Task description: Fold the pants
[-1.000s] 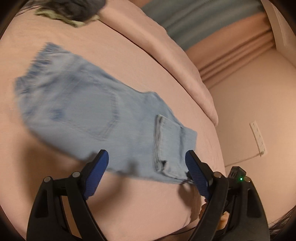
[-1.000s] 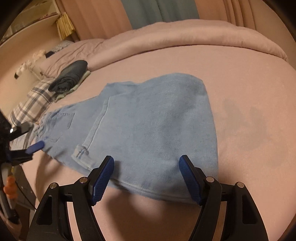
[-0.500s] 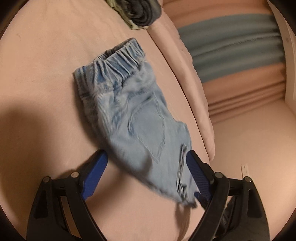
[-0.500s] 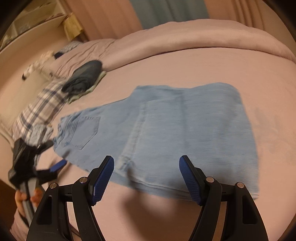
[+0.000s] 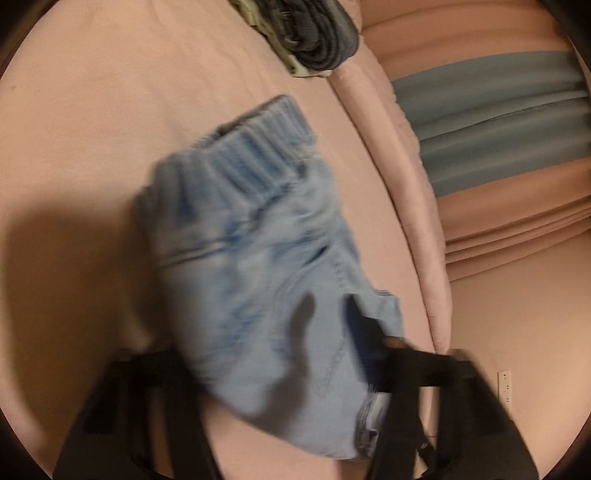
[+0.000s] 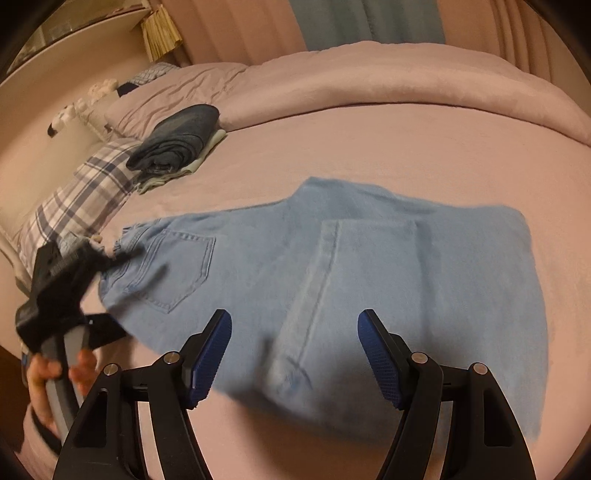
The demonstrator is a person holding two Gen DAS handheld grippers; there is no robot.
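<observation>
Light blue denim pants [image 6: 332, 280] lie folded on a pink bed, back pocket [image 6: 177, 269] up at the left. In the left wrist view the pants [image 5: 258, 280] fill the middle, elastic waistband [image 5: 251, 162] at the far end, all motion-blurred. My left gripper [image 5: 273, 350] has its jaws around the near part of the pants; blur hides how far they stand apart. It also shows in the right wrist view [image 6: 103, 266], at the waist end. My right gripper [image 6: 293, 354] is open and empty, just above the pants' near folded edge.
A stack of folded dark clothes [image 6: 173, 144] lies at the back left of the bed, also in the left wrist view [image 5: 314, 33]. A plaid pillow [image 6: 81, 195] and pink pillows [image 6: 177, 96] lie beyond. A rolled pink duvet [image 6: 406, 81] runs along the far side.
My left gripper has pushed forward onto the waist end of the pants, which now cover its fingers. My right gripper has drawn back a little and stays open.
</observation>
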